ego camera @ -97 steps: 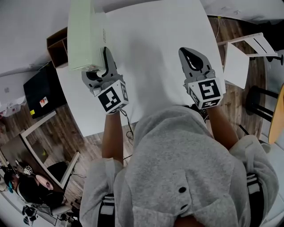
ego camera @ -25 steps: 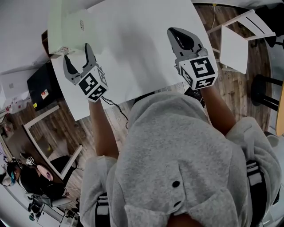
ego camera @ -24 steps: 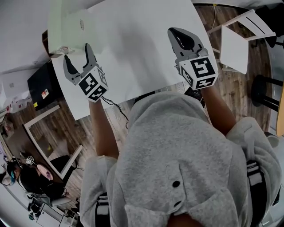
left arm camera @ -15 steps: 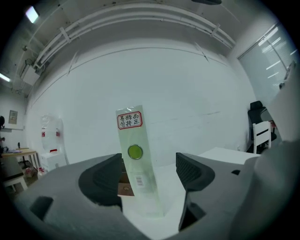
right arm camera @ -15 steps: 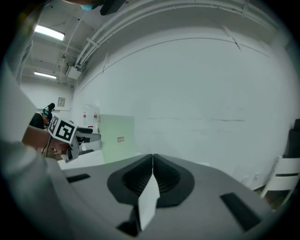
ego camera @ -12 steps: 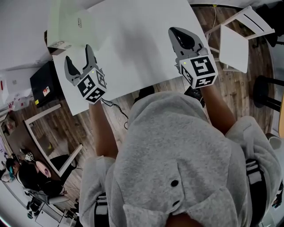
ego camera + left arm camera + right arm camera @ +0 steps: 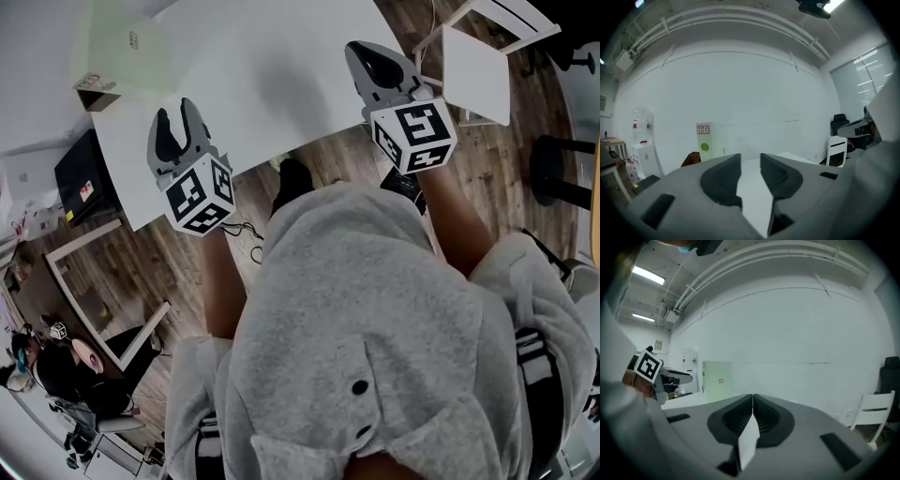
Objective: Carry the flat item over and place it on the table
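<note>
Jaws of the left gripper (image 7: 751,161) stand apart, closing on nothing. Right gripper (image 7: 753,399) has its jaws pressed together, empty. Both hang over the near edge of the smooth white table (image 7: 272,75). Pale green flat box (image 7: 117,47) stands upright at its far left corner, well apart from both.

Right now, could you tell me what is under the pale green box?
The pale green box stands on the white table, near a corner. The patch it covers is hidden.
</note>
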